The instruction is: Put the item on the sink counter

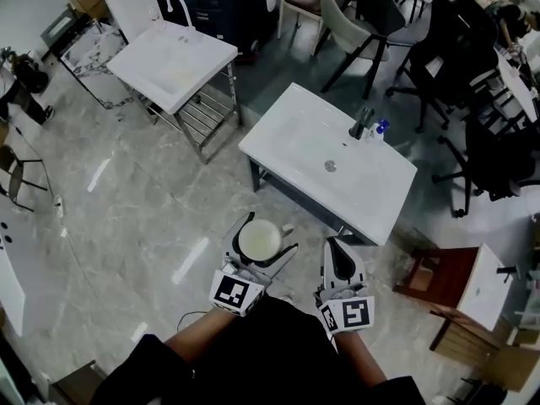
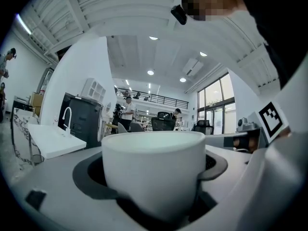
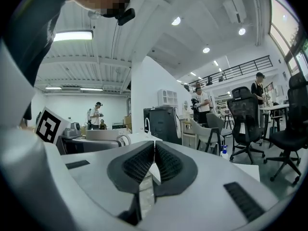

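My left gripper (image 1: 262,241) is shut on a white cup (image 1: 259,240), its dark pads pressing the cup's sides. The left gripper view is filled by that cup (image 2: 155,170), held upright between the jaws. My right gripper (image 1: 340,256) is shut with nothing in it; in the right gripper view its ribbed pads (image 3: 139,163) meet at the tips. The white sink counter (image 1: 295,137) with a drain (image 1: 331,166) and a dark faucet (image 1: 361,124) stands just ahead of both grippers, above the grey floor.
A small bottle with a blue top (image 1: 378,130) stands by the faucet. A second white sink stand (image 1: 173,62) is at the back left. Black office chairs (image 1: 472,83) crowd the right side. A brown and white cabinet (image 1: 460,281) sits at lower right.
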The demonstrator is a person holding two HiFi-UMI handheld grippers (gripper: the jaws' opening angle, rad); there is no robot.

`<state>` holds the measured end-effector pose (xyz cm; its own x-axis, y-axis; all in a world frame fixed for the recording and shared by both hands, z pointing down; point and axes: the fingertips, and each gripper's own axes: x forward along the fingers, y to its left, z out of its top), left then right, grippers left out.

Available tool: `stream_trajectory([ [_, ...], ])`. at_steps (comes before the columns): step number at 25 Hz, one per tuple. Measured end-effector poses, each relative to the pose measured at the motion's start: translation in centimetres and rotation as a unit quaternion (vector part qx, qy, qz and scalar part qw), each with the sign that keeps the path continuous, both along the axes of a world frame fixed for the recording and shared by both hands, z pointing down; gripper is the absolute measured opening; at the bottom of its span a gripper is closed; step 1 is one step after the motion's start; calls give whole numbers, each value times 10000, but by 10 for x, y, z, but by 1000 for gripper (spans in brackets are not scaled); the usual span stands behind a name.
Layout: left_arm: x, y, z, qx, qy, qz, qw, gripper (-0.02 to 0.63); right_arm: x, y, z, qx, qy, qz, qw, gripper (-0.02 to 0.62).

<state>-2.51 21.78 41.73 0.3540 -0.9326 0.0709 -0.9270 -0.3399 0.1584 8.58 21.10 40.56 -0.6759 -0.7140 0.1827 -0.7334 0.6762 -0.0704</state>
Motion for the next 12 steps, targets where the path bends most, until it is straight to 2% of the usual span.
stream_trajectory([
  [5,-38,-56,-10,196,20,260,9995,460,-40,-62,-8,95,118,188,9997,32],
  [12,-91,-112,-9,146,31,492,9987,460,-88,-115,-12,109,59,451,9989,32],
])
